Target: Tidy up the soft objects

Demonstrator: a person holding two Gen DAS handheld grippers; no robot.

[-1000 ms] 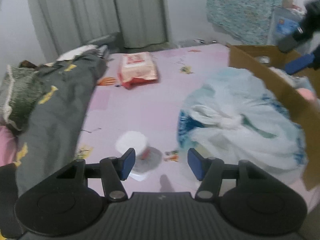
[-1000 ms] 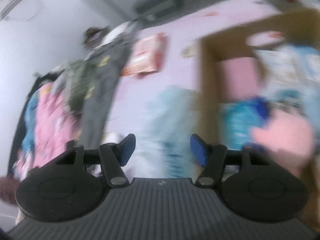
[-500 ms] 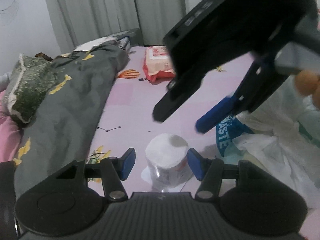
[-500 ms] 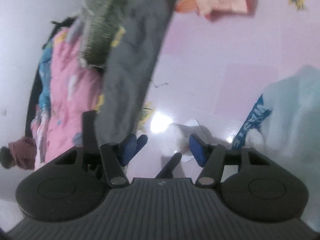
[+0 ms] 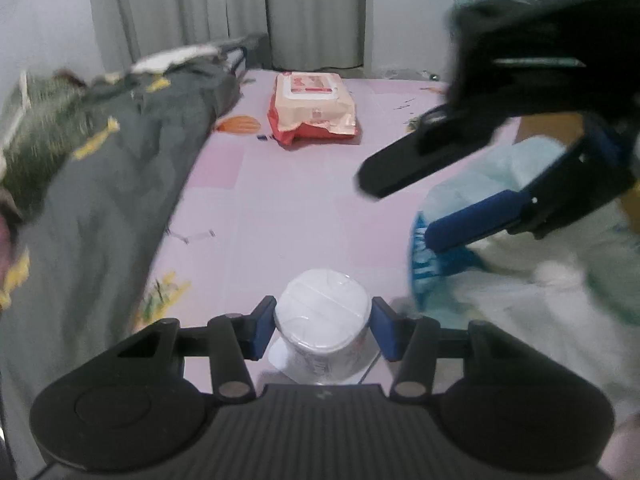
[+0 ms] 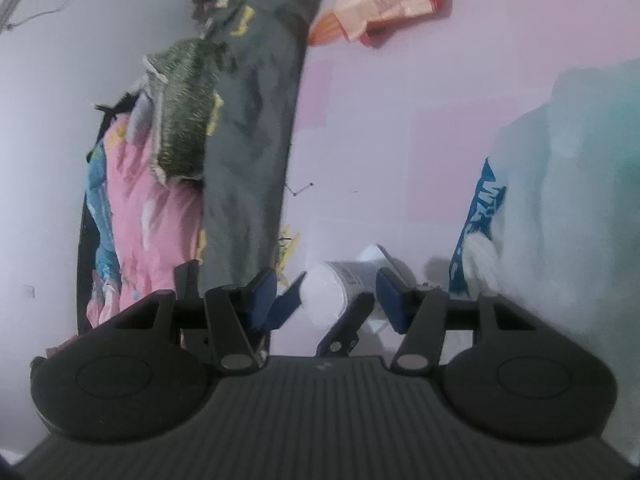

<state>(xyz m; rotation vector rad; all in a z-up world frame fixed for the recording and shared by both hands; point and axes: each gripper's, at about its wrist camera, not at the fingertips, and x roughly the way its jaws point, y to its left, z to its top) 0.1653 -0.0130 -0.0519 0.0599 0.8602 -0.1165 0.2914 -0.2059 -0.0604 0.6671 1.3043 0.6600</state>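
Note:
A white wrapped tissue roll [image 5: 322, 312] stands on the pink sheet [image 5: 288, 208], close in front of my left gripper [image 5: 322, 334]. The left jaws are closing, and both blue pads [image 5: 262, 332] touch the sides of the roll. The right wrist view looks down on the same roll [image 6: 326, 296] with the left fingers on either side of it. My right gripper [image 5: 396, 210] hovers above and right of the roll. Its jaws [image 6: 326, 304] stand open with nothing in them. A pack of wet wipes [image 5: 314, 108] lies farther back.
A white and blue plastic bag [image 5: 520, 272] bulges at the right, with a cardboard box [image 5: 548, 128] behind it. A grey blanket [image 5: 100, 200] and a green cushion [image 6: 184, 108] run along the left. Grey curtains [image 5: 240, 8] hang at the back.
My left gripper moved up to the roll and its jaws came in onto it. The right gripper swung from over the box to above the roll.

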